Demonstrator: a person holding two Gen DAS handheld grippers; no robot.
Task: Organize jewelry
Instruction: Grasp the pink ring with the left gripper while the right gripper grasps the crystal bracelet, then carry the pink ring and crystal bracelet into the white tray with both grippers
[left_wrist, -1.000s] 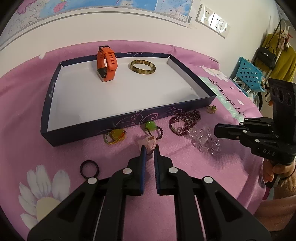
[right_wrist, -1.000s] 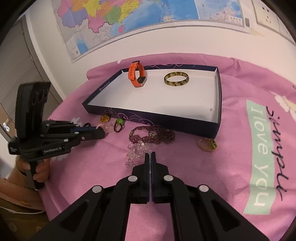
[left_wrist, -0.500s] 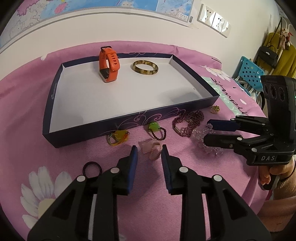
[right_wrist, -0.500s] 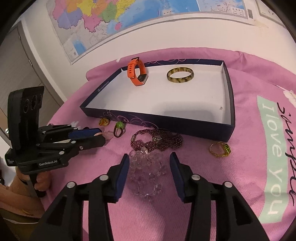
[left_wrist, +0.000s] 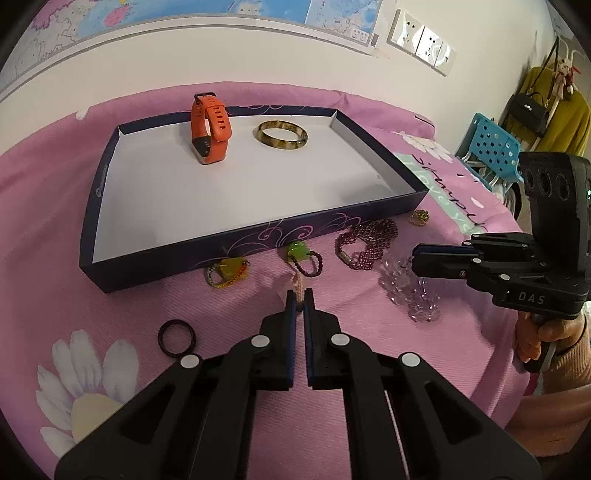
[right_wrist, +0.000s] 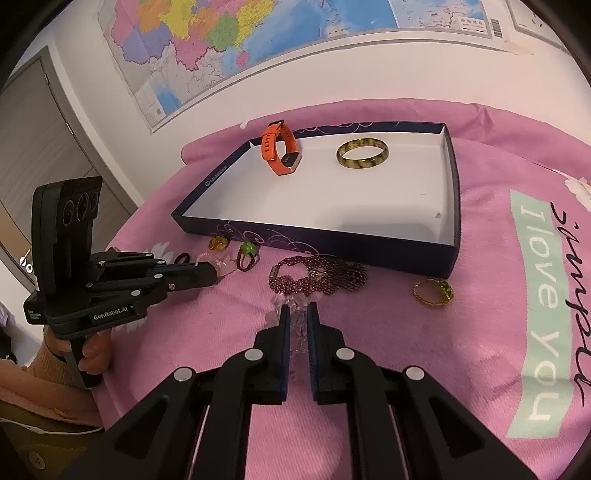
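A dark blue tray (left_wrist: 177, 260) with a white floor holds an orange watch band (left_wrist: 208, 127) and a mottled bangle (left_wrist: 282, 134). Loose jewelry lies in front of it on the pink cloth. My left gripper (left_wrist: 300, 295) is shut on a pale pink bracelet (left_wrist: 297, 283). My right gripper (right_wrist: 296, 314) is shut on a clear crystal bracelet (right_wrist: 291, 302), which also shows in the left wrist view (left_wrist: 410, 291). The right gripper's body (left_wrist: 517, 266) shows in the left wrist view, the left gripper's body (right_wrist: 110, 284) in the right wrist view.
On the cloth lie a yellow bead ring (left_wrist: 227, 271), a green bead ring (left_wrist: 301, 254), a maroon bead bracelet (left_wrist: 365, 242), a gold ring (right_wrist: 434, 291) and a black ring (left_wrist: 176, 338). A wall with maps stands behind the table.
Both grippers were open half a second ago. Each has closed: the left on the pink bracelet, the right on the crystal bracelet.
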